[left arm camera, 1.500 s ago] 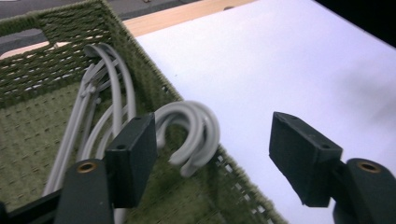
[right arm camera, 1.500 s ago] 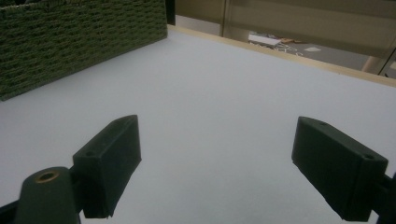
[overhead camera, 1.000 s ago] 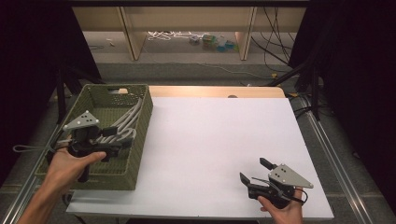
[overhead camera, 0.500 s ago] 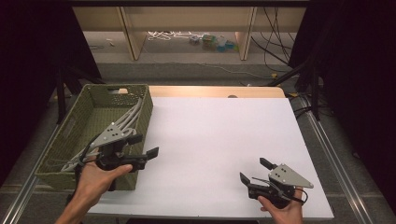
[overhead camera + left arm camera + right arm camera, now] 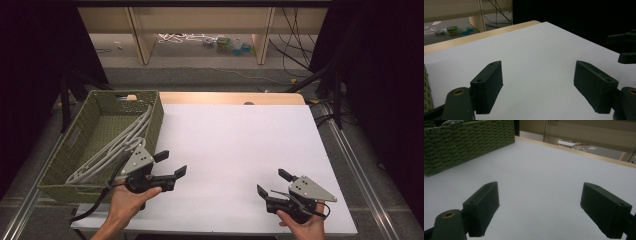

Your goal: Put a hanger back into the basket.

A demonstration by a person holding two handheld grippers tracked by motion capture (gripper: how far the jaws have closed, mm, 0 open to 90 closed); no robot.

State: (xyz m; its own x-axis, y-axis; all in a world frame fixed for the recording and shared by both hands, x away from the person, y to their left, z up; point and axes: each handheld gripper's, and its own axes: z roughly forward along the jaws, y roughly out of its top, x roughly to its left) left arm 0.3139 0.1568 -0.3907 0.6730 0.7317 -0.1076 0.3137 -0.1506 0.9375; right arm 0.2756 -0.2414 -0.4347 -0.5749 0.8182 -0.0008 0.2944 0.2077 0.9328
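Both tools, left tool [image 5: 171, 164] and right tool [image 5: 271, 182], gape wide, empty, beside the basket [image 5: 102, 107].

The tabletop [image 5: 235, 145] is covered by a white sheet, with a wooden strip showing along its far edge. A green woven basket [image 5: 65, 172] stands on its left side, holding grey cables [image 5: 117, 145].

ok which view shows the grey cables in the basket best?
High view: it looks down into the green basket, so the grey cables lie open. Right gripper view catches the basket's woven wall and a sliver of cable over the rim.
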